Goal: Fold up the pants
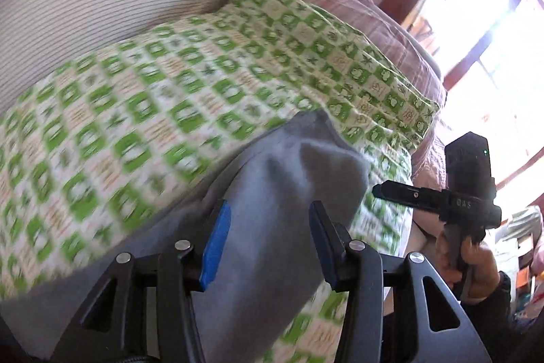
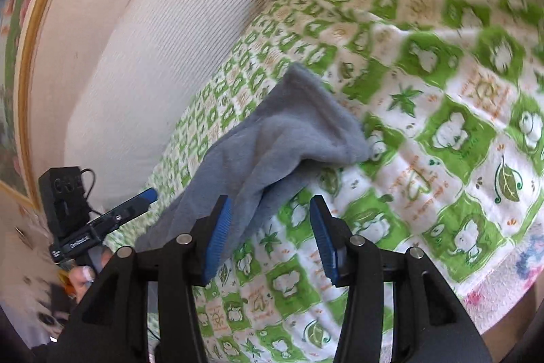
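Green-checked bedding (image 2: pixel 442 131) carried the gray pants (image 2: pixel 272 138), still rumpled at 11 o'clock of the wide, empty right claw (image 2: pixel 272 240), while the left claw (image 1: pixel 268 244) gaped wide around them, folding seemingly barely begun.

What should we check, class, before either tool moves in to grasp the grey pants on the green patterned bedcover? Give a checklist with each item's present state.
1. Left tool open: ok, jaws spread wide.
2. Right tool open: ok, jaws spread wide, nothing clamped.
3. Grey pants lying flat for folding: not ok, they are bunched and creased, with one end raised.
4. Pants within the left tool's jaws: cannot tell; in the left wrist view the fabric shows between the fingers, but contact is unclear.
5. Green patterned bedcover smooth under the pants: cannot tell, both views are motion blurred.
6. Waistband and leg ends located: cannot tell.
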